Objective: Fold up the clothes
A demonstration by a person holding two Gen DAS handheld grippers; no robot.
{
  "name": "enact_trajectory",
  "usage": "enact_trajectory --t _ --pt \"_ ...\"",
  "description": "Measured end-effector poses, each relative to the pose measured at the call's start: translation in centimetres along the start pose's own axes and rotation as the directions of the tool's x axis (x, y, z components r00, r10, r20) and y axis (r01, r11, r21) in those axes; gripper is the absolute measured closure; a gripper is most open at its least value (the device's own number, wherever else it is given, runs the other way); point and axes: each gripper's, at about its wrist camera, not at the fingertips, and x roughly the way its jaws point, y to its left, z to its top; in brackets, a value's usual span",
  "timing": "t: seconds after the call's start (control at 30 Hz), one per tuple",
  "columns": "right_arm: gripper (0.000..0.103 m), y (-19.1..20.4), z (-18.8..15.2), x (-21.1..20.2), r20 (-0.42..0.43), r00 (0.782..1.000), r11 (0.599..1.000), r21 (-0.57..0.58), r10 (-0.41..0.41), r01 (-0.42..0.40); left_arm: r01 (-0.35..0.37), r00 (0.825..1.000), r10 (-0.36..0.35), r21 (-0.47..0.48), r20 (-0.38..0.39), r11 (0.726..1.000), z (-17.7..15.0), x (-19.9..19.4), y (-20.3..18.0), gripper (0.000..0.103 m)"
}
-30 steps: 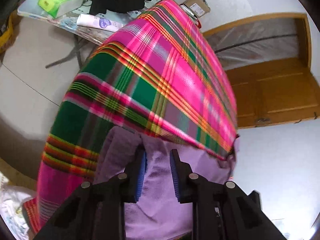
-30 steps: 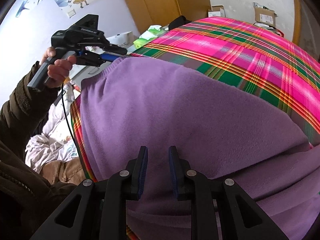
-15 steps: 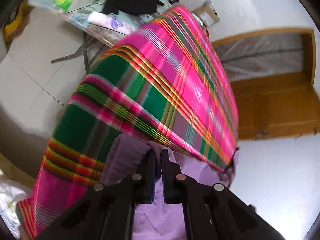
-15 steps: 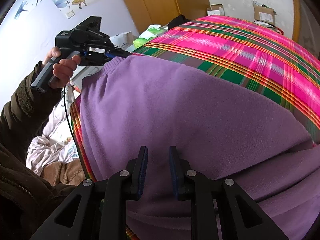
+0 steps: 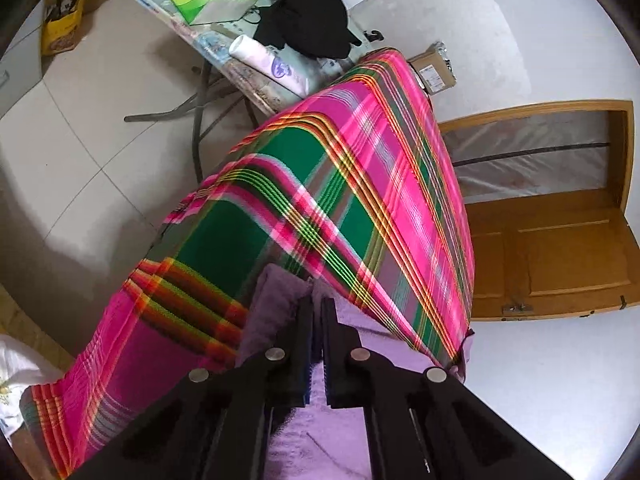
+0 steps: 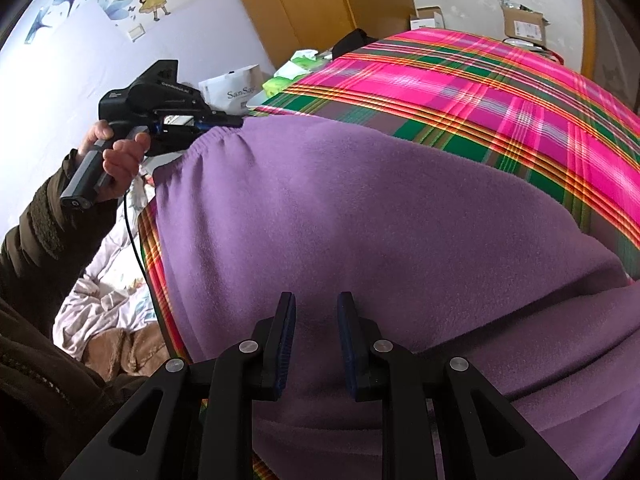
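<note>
1. Purple fleece garment (image 6: 360, 216) is lying spread on a surface covered by a pink and green plaid cloth (image 5: 360, 208), with its near part running off the surface toward the person.
2. Left tool (image 5: 316, 304) is pinching the gathered edge of the garment at its far left corner; its jaws have just been closing and are now standing almost together with a fold of purple fabric between the pads.
3. Seen from the right wrist, a hand (image 6: 116, 156) is gripping the left tool's handle (image 6: 86, 182), and the fabric is bunching into small pleats where the tips are biting.
4. Right tool (image 6: 316, 312) is hovering just over the near middle of the garment, its jaws standing narrowly apart and gripping nothing.
5. Judging from this, a corner lift for the first fold is being set up.
6. Slipping looks like the main risk: the left tool is holding only a thin bunched edge, so a quick pull could be dragging the fleece out of the pads.
7. Dragging is another risk: the plaid cloth is lying loose under the garment and may be wrinkling or sliding along with it.
8. With the right tool holding nothing, the fold may be coming over crooked, since one corner alone is doing the pulling.
</note>
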Motion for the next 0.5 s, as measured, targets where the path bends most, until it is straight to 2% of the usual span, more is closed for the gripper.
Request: enact_trajectory --t 0.1,0.2,0.3,0.4,0.5 --pt "0.081 -0.1 0.0 -0.5 0.018 1.0 1.0 0.003 -0.01 0.009 -0.024 1.0 0.024 0.022 0.009 0.999 -0.3 -0.4 -0.1 0.097" --pt "0.081 -0.1 -0.2 -1.2 0.047 0.999 1.0 0.016 -0.014 0.014 -0.08 0.996 0.077 0.06 0.049 0.995 -1.0 -1.3 -0.7 0.091" --pt "0.08 -0.6 -0.7 -2.9 0.101 0.994 0.999 0.041 -0.031 0.027 -0.136 0.983 0.123 0.092 0.134 0.986 -2.1 -3.1 -1.6 0.079" --pt "0.078 -1.3 -1.2 -4.5 0.14 0.988 0.995 0.075 -0.071 0.061 -0.137 0.973 0.118 0.087 0.198 0.987 -3.1 -4.9 -1.8 0.075" --pt "0.078 -2.5 -2.0 -6.4 0.18 0.976 0.987 0.123 -0.123 0.101 -0.179 0.957 0.149 0.103 0.249 0.978 -4.3 -5.9 -2.5 0.072"
